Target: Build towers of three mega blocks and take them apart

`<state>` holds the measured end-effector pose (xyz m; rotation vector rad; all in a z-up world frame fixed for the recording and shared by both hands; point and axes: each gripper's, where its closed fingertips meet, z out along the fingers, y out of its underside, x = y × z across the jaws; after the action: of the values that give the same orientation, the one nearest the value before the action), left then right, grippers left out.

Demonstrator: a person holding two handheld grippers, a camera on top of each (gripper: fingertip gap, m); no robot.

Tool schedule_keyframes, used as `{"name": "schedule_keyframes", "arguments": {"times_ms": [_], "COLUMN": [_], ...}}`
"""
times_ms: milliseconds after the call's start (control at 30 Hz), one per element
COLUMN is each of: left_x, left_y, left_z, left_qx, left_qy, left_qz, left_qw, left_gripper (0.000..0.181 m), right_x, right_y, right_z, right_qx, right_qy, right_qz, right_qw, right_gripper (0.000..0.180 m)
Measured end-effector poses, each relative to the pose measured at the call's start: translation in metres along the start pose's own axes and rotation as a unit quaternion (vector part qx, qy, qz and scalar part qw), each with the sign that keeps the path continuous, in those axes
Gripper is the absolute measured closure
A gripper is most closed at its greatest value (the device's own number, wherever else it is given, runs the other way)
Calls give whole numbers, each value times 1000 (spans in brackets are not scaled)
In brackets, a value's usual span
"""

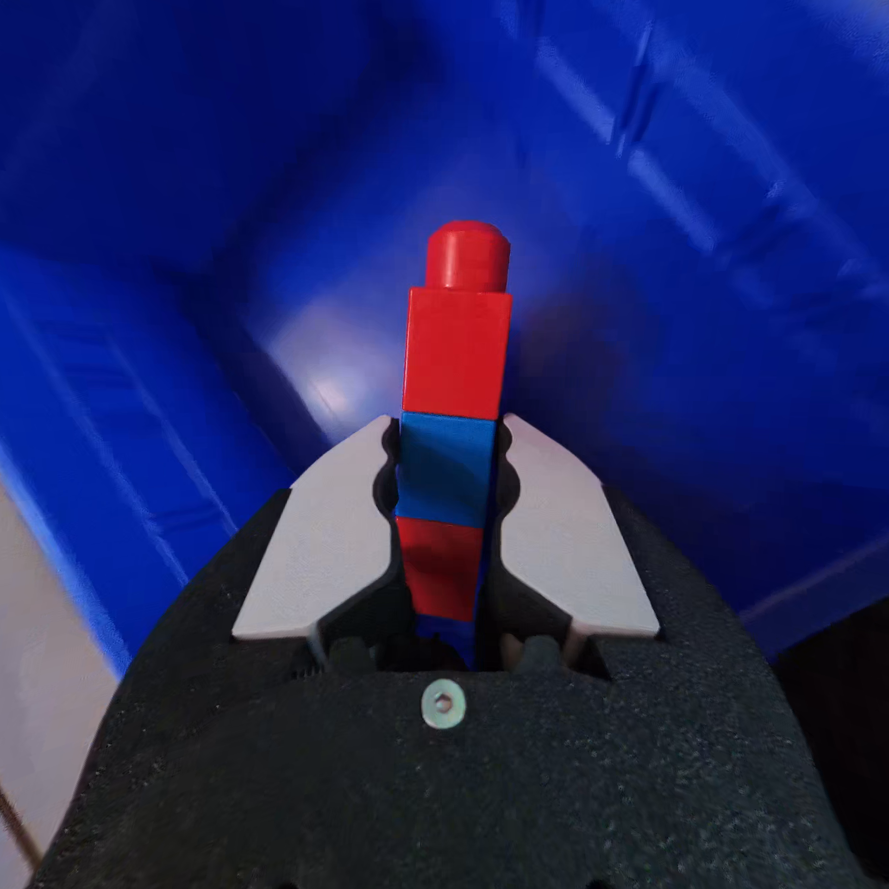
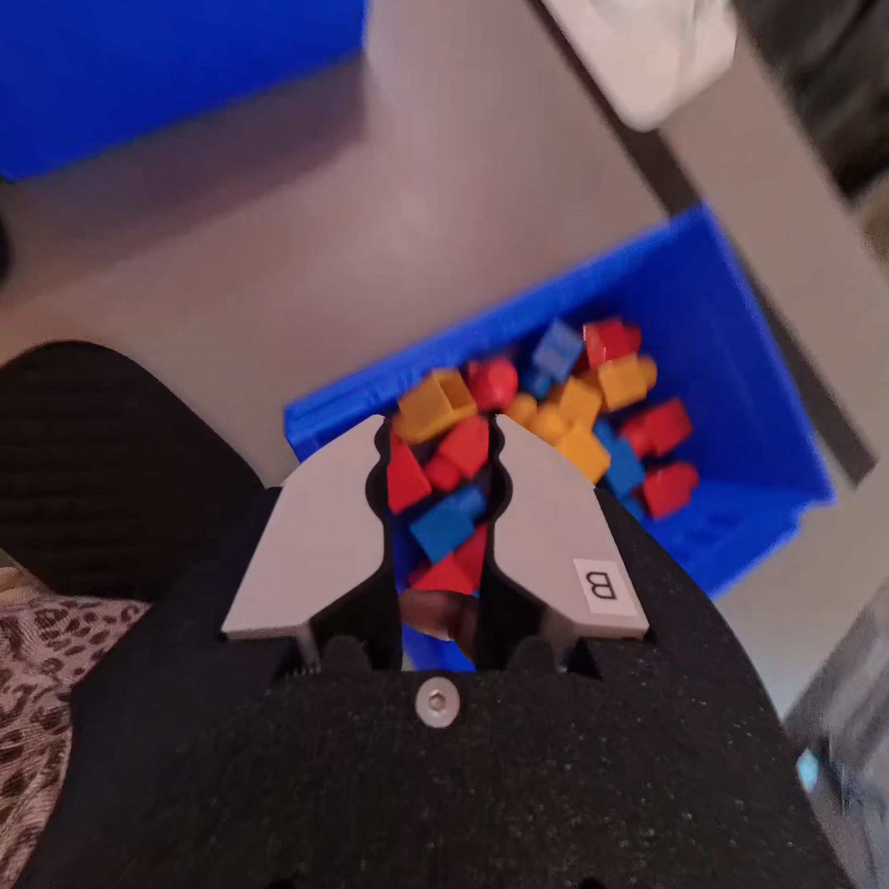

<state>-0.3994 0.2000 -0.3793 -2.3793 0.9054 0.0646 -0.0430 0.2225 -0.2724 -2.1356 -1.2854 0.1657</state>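
**Left gripper holds a three-block tower over a blue bin**

Only the left wrist view shows the red-blue-red plastic block tower (image 1: 450, 433), clamped between the left gripper (image 1: 450, 425) fingers and sticking out ahead, its round stud foremost. Only the right wrist view shows the blue plastic bin (image 2: 712, 336) of loose red, yellow and blue blocks (image 2: 572, 413) ahead of the right gripper (image 2: 438, 421), which is parted and empty.
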Motion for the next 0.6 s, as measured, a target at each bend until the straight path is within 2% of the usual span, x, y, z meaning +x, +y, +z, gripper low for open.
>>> {"name": "schedule_keyframes", "arguments": {"times_ms": [67,133,233,300,367,467,533,600], "left_x": [-10,-12,-10,-9,-8,-3,4,7], "left_y": [-37,-71,-112,-128,-135,-137,-139,-140], "left_z": [-16,-37,-74,-96,-108,-110,-108,-107], "left_qx": [119,238,395,466,493,470,470,474], "left_qy": [-37,-63,-134,-200,-274,-359,-368,-372], "left_qz": [26,45,82,90,112,175,201,211], "left_qw": [992,968,905,857,818,787,776,769], "left_gripper": [143,143,143,143,143,143,143,143], "right_x": [-17,-38,-67,-83,-94,-110,-125,-136], "right_y": [-37,-73,-120,-150,-179,-214,-226,-228], "right_z": [-7,-16,-26,-27,-23,-8,5,24], "right_qx": [91,176,281,330,365,395,398,371], "right_qy": [-29,-61,-96,-116,-139,-174,-203,-212], "right_qz": [-59,-110,-161,-159,-119,-47,-28,-26], "right_qw": [994,976,941,923,913,901,894,904], "right_gripper": [141,138,127,120,117,112,113,113]}}
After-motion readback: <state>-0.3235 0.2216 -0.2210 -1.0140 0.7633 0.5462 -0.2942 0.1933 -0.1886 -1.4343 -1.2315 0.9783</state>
